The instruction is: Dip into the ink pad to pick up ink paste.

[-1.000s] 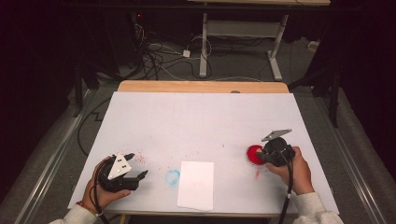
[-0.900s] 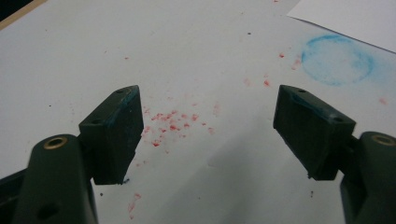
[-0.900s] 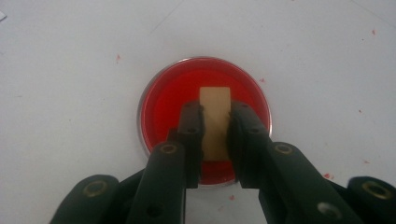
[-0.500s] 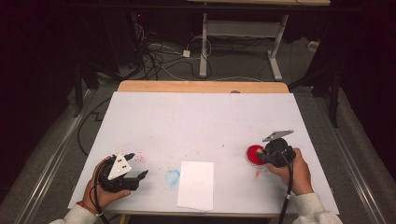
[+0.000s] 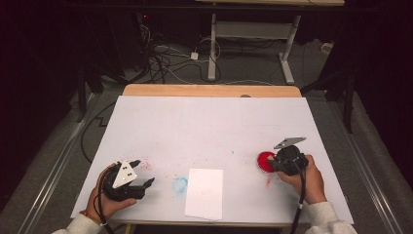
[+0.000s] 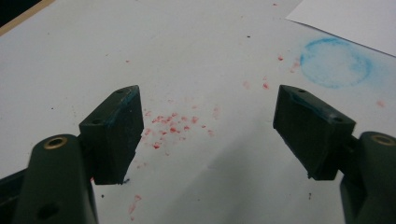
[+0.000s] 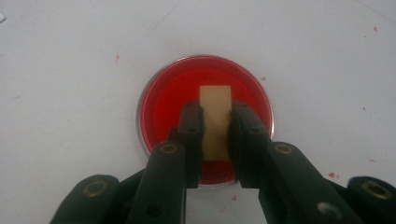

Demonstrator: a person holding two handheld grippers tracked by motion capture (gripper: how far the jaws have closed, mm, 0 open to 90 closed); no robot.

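Note:
My right gripper [image 7: 215,111] is shut on a small tan block [image 7: 215,94] and holds it upright over a round red ink pad [image 7: 163,98]; whether the block's lower end touches the ink I cannot tell. In the high view this gripper [image 5: 286,161] is at the right of the white table, at the red pad [image 5: 264,161]. My left gripper [image 6: 208,116] stands open with nothing between its jaws, just above red specks on the table. The high view shows it [image 5: 144,172] near the front left.
A white sheet of paper [image 5: 204,192] lies at the front middle, with a faint blue ring mark [image 5: 179,185] just left of it; the ring [image 6: 335,63] and paper corner [image 6: 355,18] lie beyond my left jaws. The white tabletop [image 5: 204,126] stretches behind; cables and a desk frame are on the floor beyond.

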